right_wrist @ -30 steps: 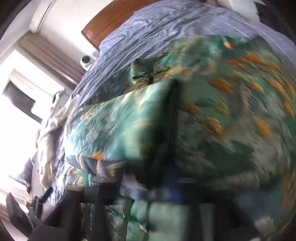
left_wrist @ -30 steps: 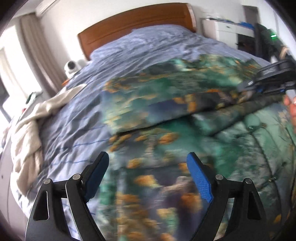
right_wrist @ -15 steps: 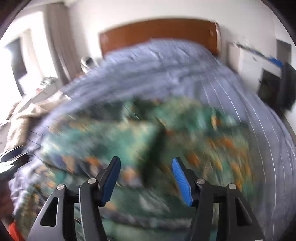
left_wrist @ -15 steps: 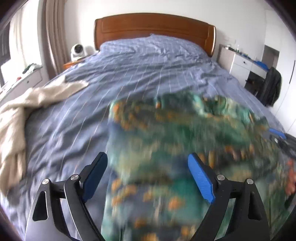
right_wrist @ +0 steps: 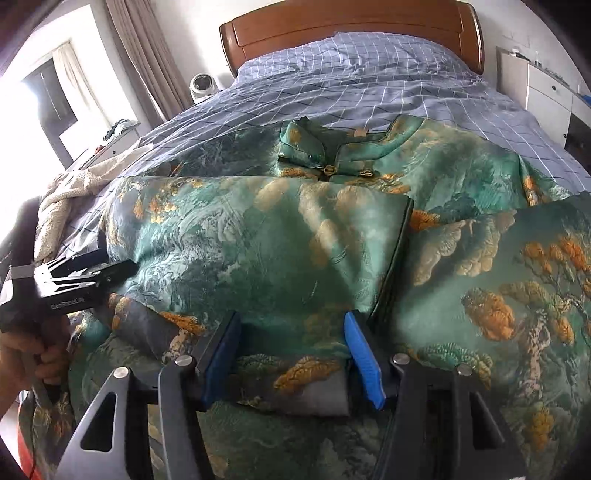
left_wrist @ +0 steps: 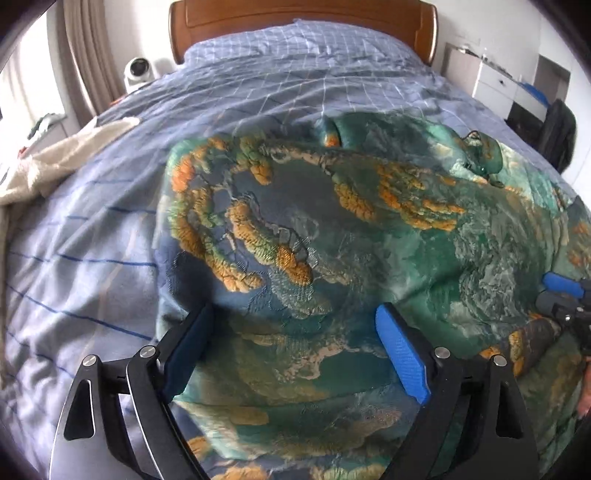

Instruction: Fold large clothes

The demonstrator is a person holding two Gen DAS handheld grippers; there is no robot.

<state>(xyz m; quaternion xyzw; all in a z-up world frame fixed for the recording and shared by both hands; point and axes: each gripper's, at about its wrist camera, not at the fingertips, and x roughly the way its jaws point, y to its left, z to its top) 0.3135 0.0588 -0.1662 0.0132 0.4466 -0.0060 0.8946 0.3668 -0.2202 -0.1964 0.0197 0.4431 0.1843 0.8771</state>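
A large green brocade dress (left_wrist: 332,236) with orange patterns lies on the bed; its collar with gold clasps (right_wrist: 332,162) points to the headboard. One side is folded over the middle, its dark edge (right_wrist: 399,251) running down the cloth. My left gripper (left_wrist: 295,343) is open, low over the folded cloth's near left part. My right gripper (right_wrist: 291,350) is open, its blue pads astride the near end of the folded flap. Each gripper shows in the other's view: the right at the right edge (left_wrist: 565,295), the left at the left edge (right_wrist: 85,277).
The bed has a blue checked sheet (left_wrist: 295,74) and a wooden headboard (right_wrist: 351,22). A cream garment (left_wrist: 55,162) lies at the bed's left edge. A white camera (left_wrist: 138,70) stands by the curtain. White drawers (right_wrist: 550,92) stand right.
Both grippers swung round to face the headboard and came down low over the dress. The right gripper, hidden in blurred cloth before, now stands open over the folded flap.
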